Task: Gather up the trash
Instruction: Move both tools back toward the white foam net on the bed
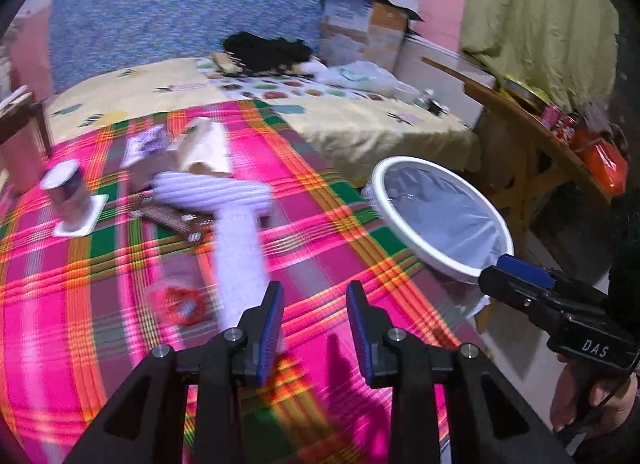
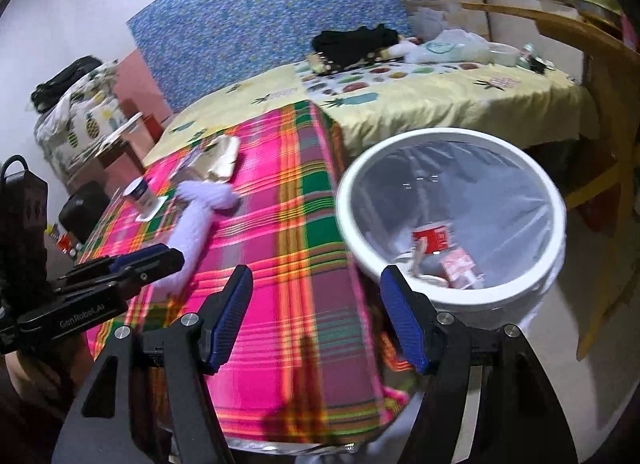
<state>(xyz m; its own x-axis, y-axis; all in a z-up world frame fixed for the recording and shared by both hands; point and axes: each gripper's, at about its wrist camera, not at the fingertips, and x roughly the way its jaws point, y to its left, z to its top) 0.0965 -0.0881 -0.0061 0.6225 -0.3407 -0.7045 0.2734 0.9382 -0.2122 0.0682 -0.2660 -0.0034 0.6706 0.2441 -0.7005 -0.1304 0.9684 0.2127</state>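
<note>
White bin (image 2: 452, 296) beside the plaid cloth (image 2: 280, 244) holds a red can (image 2: 432, 240). Left gripper (image 1: 314, 328) and right gripper (image 2: 316, 316) both gape, grasping nothing.

Motion blur smears the long white ribbed cloth item (image 1: 236, 223) and the red round wrapper (image 1: 178, 302) on the pink plaid cloth (image 1: 320, 232); neither is identifiable. Print on the red can (image 2: 432, 239) inside the white lined bin (image 2: 452, 296) is unreadable.
</note>
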